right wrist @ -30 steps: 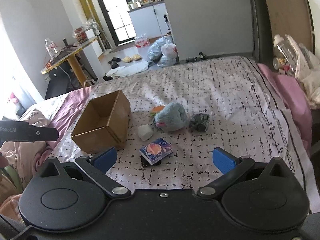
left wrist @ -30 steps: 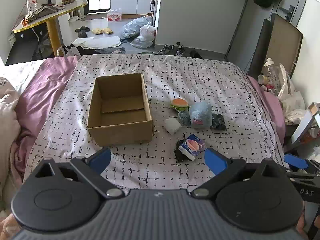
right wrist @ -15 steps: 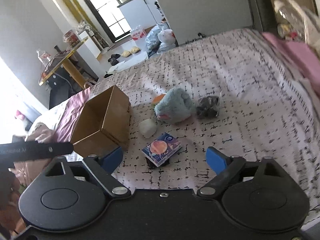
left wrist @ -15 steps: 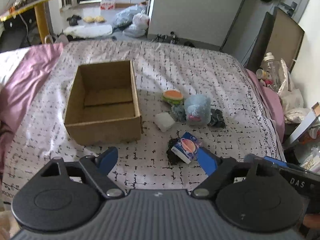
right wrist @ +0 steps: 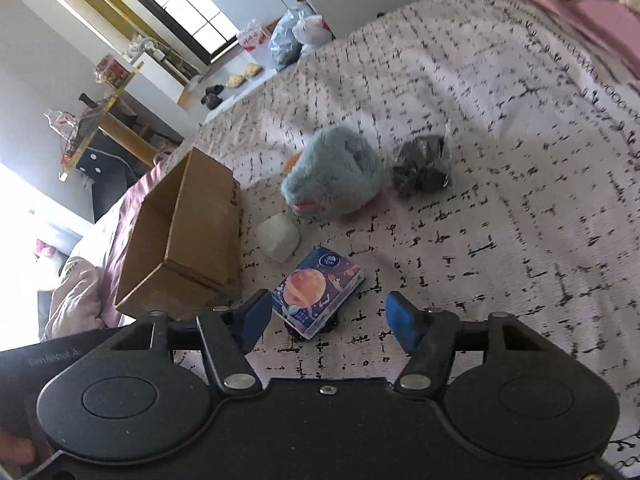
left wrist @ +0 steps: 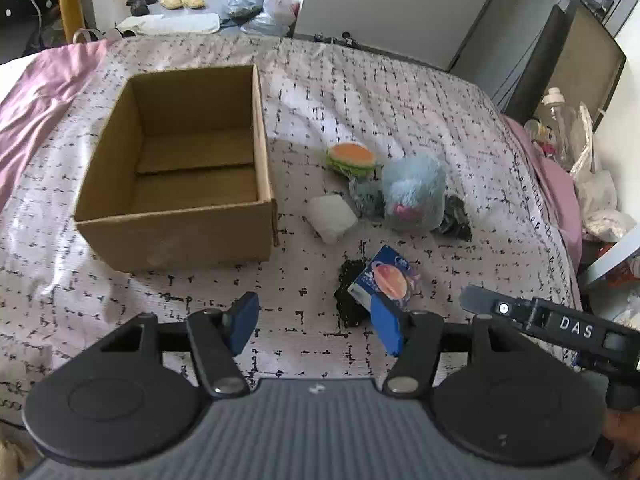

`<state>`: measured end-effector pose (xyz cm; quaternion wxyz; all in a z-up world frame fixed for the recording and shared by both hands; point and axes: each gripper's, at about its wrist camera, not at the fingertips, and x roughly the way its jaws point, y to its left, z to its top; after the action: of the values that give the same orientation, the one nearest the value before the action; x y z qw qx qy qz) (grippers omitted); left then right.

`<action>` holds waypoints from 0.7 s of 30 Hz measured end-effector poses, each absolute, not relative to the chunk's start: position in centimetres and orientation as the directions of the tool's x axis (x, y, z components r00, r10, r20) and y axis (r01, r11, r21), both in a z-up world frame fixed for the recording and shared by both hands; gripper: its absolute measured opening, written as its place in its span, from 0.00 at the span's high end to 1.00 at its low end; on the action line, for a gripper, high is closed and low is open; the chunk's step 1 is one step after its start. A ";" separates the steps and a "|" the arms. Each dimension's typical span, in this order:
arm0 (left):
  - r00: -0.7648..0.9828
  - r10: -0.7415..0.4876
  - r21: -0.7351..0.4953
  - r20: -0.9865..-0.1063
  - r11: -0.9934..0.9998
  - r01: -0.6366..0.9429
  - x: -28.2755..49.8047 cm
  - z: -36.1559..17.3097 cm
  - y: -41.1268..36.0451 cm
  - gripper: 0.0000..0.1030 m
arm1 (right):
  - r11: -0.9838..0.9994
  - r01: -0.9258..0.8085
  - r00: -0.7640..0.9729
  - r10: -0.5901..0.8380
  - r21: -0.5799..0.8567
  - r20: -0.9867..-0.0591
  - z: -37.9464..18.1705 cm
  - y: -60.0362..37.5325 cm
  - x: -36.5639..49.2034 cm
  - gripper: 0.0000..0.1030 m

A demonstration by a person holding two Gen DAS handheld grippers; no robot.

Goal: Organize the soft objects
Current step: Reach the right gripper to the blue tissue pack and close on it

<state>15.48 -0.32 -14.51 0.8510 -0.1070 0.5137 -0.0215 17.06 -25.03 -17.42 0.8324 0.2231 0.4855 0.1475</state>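
Both tongs (right wrist: 324, 316) closing empty, tissue pack (right wrist: 318, 292) just ahead.

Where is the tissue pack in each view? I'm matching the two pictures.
Left wrist: tissue pack, lower right of centre, just above the right pad.
Right wrist: tissue pack, lower centre, beside the left pad.
Shared landmark: cardboard box, left of the pack in both.
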 end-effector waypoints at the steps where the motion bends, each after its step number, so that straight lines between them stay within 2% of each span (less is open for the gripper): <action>1: 0.466 -0.142 -0.200 -0.873 0.977 -0.076 15.7 -15.0 -0.3 0.41 | 0.857 -0.033 0.481 0.464 0.514 -0.744 -17.7 -24.8 17.3 0.40; 5: 0.472 -0.137 -0.195 -0.871 0.978 -0.077 16.6 -16.5 0.0 0.43 | 0.847 -0.018 0.458 0.480 0.532 -0.748 -18.9 -24.3 18.1 0.44; 13: 0.453 -0.116 -0.187 -0.884 0.976 -0.114 17.5 -18.9 1.7 0.43 | 0.778 0.075 0.401 0.549 0.623 -0.733 -22.0 -23.7 19.4 0.45; 17: 0.446 -0.110 -0.181 -0.888 0.976 -0.122 17.7 -20.0 2.2 0.43 | 0.729 0.151 0.366 0.586 0.668 -0.723 -23.9 -23.8 19.9 0.50; 21: 0.443 -0.106 -0.178 -0.890 0.976 -0.125 17.4 -20.9 2.2 0.43 | 0.688 0.197 0.361 0.612 0.699 -0.704 -24.9 -23.9 20.1 0.50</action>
<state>17.44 2.23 -20.92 0.8422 -0.1096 0.5278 0.0058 20.12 -23.94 -24.86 0.7375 0.3694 0.5475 0.1406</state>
